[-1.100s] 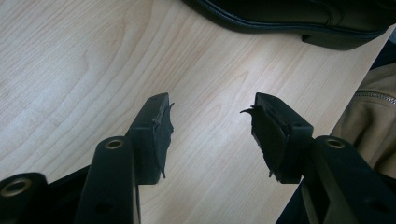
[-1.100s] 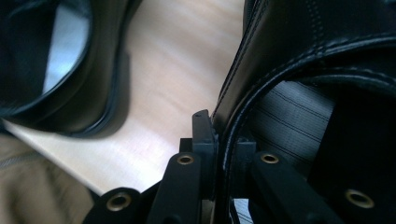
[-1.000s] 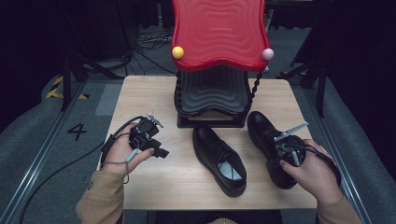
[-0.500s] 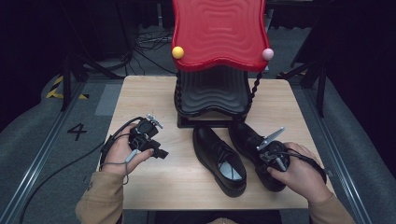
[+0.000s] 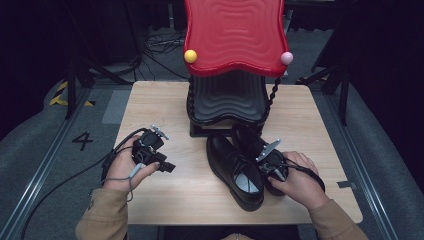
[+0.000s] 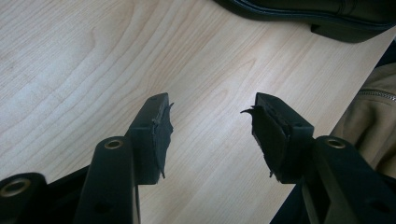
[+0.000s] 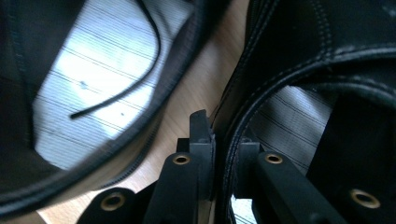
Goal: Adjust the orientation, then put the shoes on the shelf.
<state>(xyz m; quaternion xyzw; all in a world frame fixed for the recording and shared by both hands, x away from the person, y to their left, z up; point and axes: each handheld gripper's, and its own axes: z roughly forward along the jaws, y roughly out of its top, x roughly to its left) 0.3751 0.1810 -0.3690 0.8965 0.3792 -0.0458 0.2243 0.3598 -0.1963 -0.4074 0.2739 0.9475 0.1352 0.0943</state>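
On the table: we are seeing a light wooden table (image 5: 165,105) carrying two black shoes and a rack at its far edge.
Rack: a black wavy-shelved stand (image 5: 227,100) is sitting at the far middle of the table, with a red wavy top (image 5: 235,32) tilting toward us, a yellow ball (image 5: 190,56) at one corner and a pink ball (image 5: 286,58) at the other.
Left shoe: we are finding one black shoe (image 5: 235,170) lying in front of the rack, its opening facing up and a pale insole showing.
Right shoe: the second black shoe (image 5: 250,142) is lying just beside the first, touching or nearly touching it, toe toward the rack.
Right gripper: our right gripper (image 7: 223,140) is pinching the collar edge of the second shoe, jaws closed narrowly on the leather wall, one inside and one outside.
Left gripper: our left gripper (image 6: 210,126) is hovering over bare wood near the table's left side, jaws spread wide with nothing between them.
Hands: our left hand (image 5: 122,167) and right hand (image 5: 300,182) are each wrapping a gripper, tan sleeves showing.
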